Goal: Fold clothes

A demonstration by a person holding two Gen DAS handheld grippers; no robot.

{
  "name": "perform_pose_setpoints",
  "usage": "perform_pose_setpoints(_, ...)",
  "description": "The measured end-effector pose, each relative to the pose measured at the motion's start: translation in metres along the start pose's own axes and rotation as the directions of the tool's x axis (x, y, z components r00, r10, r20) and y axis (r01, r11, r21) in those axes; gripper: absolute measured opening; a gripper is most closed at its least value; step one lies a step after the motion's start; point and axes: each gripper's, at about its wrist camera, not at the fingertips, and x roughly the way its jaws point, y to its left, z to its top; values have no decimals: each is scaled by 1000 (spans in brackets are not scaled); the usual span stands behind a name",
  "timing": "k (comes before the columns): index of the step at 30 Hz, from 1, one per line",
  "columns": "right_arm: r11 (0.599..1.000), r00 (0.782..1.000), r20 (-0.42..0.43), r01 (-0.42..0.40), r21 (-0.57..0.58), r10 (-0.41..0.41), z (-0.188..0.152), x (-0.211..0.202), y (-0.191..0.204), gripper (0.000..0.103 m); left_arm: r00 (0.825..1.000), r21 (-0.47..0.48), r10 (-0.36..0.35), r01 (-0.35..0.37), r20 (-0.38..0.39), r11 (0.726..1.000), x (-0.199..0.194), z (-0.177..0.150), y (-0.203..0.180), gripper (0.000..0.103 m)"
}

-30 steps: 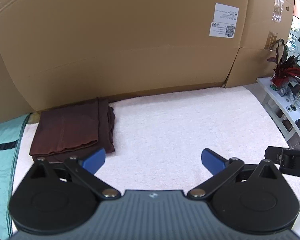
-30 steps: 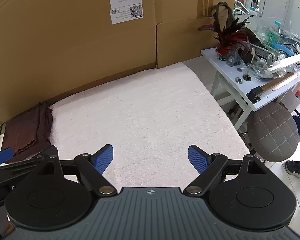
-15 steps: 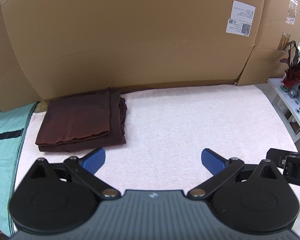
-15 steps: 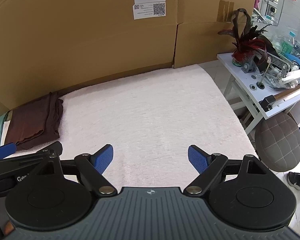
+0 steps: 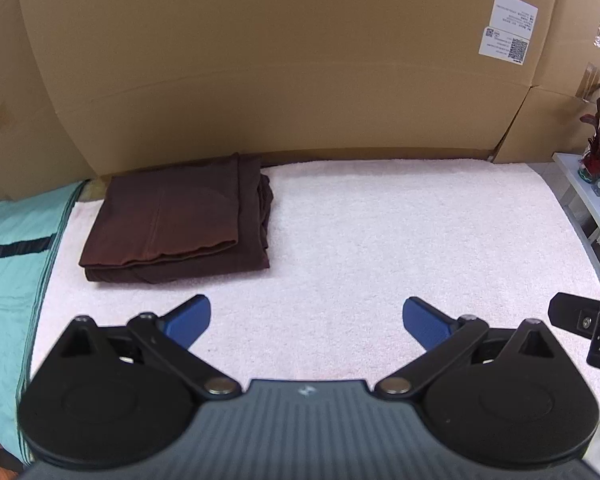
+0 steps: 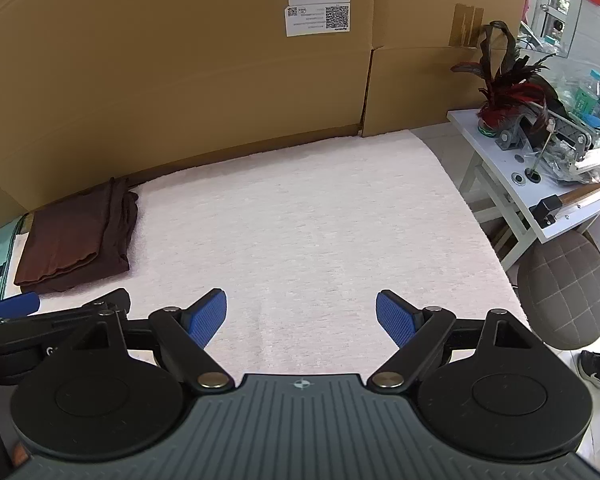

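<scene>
I see the folded brown garment (image 5: 176,220) lying flat at the far left of the white towel surface (image 5: 380,240), close to the cardboard wall (image 5: 260,60), with a teal cloth (image 5: 8,260) beside it on the left. My left gripper (image 5: 306,318) hangs above the towel near the garment's front edge, fingers spread wide, holding nothing. My right gripper (image 6: 301,316) is equally wide open and empty, over bare towel.
</scene>
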Motion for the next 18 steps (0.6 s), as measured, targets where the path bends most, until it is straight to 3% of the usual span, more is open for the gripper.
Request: perform_pose_setpoints(18,995,1000,-6,-21,-96,21,2,6,36,85,997,-45,74,-74,-16,996,1,-4,32,102)
